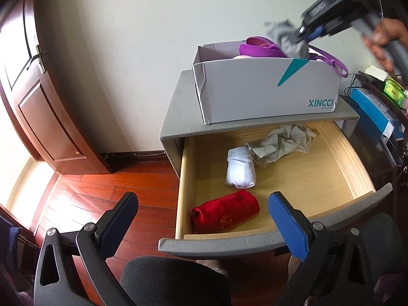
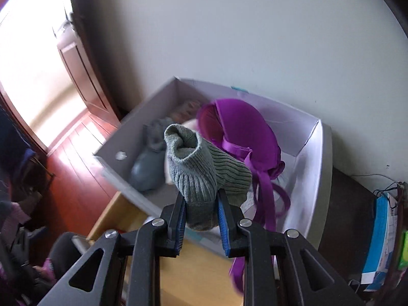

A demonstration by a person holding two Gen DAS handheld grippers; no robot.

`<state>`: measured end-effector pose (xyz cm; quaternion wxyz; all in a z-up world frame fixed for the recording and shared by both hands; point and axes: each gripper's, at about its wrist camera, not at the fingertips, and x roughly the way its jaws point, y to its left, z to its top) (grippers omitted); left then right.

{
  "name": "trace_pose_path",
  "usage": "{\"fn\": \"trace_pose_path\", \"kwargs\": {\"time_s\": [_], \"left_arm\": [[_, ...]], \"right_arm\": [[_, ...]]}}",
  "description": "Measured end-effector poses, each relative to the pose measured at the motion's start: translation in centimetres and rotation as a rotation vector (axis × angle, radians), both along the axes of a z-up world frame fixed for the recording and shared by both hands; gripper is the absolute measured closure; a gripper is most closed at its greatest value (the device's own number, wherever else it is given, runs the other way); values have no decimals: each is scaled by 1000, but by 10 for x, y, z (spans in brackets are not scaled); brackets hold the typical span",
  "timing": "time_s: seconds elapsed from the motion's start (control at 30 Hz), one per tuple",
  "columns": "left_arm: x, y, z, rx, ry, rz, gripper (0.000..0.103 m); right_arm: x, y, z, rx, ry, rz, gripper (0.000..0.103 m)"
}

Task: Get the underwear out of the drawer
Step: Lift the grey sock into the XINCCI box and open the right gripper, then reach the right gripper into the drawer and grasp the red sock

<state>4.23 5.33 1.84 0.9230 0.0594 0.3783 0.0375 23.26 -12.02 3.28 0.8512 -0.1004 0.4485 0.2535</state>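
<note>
Grey knitted bundle held over the box, above the open drawer.

The grey knitted bundle (image 2: 204, 168) is pinched between the blue pads of the right gripper (image 2: 201, 219), raised over the white cardboard box (image 1: 255, 89) that sits on the grey bedside cabinet (image 1: 178, 117). A purple bra (image 2: 239, 132) lies in the box, its straps trailing over the near wall. Below, the drawer (image 1: 339, 153) stands open with a white roll (image 1: 241, 168), a crumpled pale cloth (image 1: 280, 145) and a red roll (image 1: 224, 211) inside. The left gripper (image 1: 201, 216) hangs near the drawer front, jaws spread wide, holding nothing.
</note>
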Motion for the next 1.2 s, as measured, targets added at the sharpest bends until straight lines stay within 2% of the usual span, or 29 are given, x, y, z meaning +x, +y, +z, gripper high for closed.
{"fn": "trace_pose_path", "kwargs": {"time_s": [0.13, 0.27, 0.4, 0.43, 0.5, 0.57, 0.63, 0.7, 0.73, 0.77, 0.83, 0.93, 1.0, 1.1, 1.2], "left_arm": [[2, 1, -3, -1, 12, 4, 1], [6, 5, -6, -7, 27, 23, 1], [9, 11, -9, -35, 52, 42, 1], [9, 11, -10, -37, 55, 46, 1], [9, 12, -9, -40, 53, 50, 1], [8, 14, -8, -42, 48, 52, 1], [8, 15, -8, -40, 49, 59, 1], [9, 18, -9, -52, 62, 65, 1], [8, 19, -10, -64, 71, 69, 1], [8, 20, -10, -72, 76, 75, 1], [6, 21, -11, -80, 85, 85, 1], [1, 20, -17, -110, 115, 99, 1], [-2, 21, -25, -145, 150, 118, 1], [-3, 24, -34, -178, 169, 154, 1], [5, 34, -46, -244, 205, 199, 2]], "right_arm": [[29, 14, -29, -98, 17, -14, 81], [39, 20, -56, -190, 51, -23, 81], [43, 19, -58, -146, 63, -61, 72], [40, 19, -55, -141, 43, -64, 70], [23, 15, -41, -142, -62, -82, 60], [-10, 4, -18, -78, -193, -94, 59], [-47, -12, 1, 40, -267, -79, 53], [-74, -18, 3, 141, -230, -13, 52], [-88, -16, -5, 180, -164, 42, 52], [-99, -10, -19, 181, -96, 84, 52], [-115, 3, -49, 126, -17, 120, 52], [-122, 22, -97, 45, 66, 178, 52], [-117, 29, -118, 37, 110, 186, 52], [-107, 37, -137, 37, 149, 184, 52], [-104, 44, -147, 55, 160, 200, 52]]}}
